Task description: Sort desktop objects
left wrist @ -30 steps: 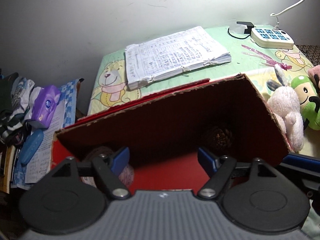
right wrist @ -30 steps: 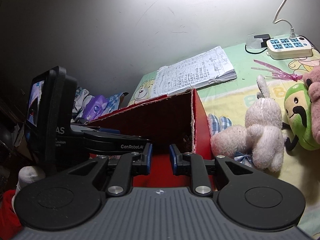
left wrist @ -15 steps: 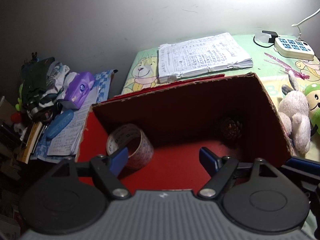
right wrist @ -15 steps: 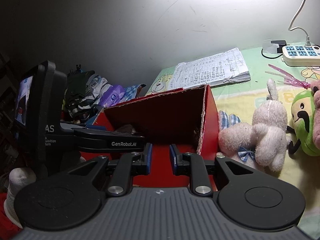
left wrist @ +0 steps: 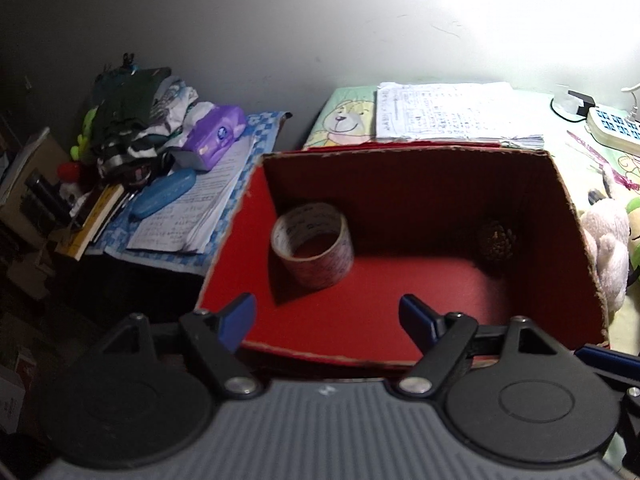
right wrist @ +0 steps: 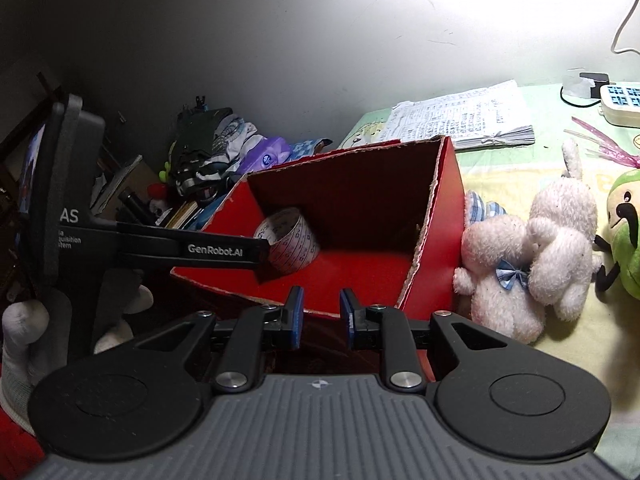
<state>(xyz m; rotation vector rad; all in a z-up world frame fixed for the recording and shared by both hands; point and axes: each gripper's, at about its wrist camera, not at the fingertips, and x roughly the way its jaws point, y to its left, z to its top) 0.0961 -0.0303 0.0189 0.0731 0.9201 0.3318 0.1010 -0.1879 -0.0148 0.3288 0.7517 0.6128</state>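
Observation:
An open red cardboard box (left wrist: 560, 184) stands in front of me; it also shows in the right wrist view (right wrist: 448, 208). Inside it lie a roll of tape (left wrist: 312, 246) at the left, also in the right wrist view (right wrist: 289, 246), and a pine cone (left wrist: 496, 240) at the right. My left gripper (left wrist: 327, 318) is open and empty above the box's near wall. My right gripper (right wrist: 320, 316) has its jaws narrowly apart with nothing between them, at the box's near edge.
A white plush rabbit (right wrist: 528, 252) and a green plush toy (right wrist: 624, 228) lie right of the box. A paper stack (left wrist: 452, 110) and a power strip (left wrist: 614, 128) lie behind. A side stand at the left holds a purple tissue pack (left wrist: 218, 136), a blue case (left wrist: 164, 194) and clothes.
Both grippers have risen and tilted down, so the box's inside with the tape roll and pine cone has come into view. The jaws have kept their widths.

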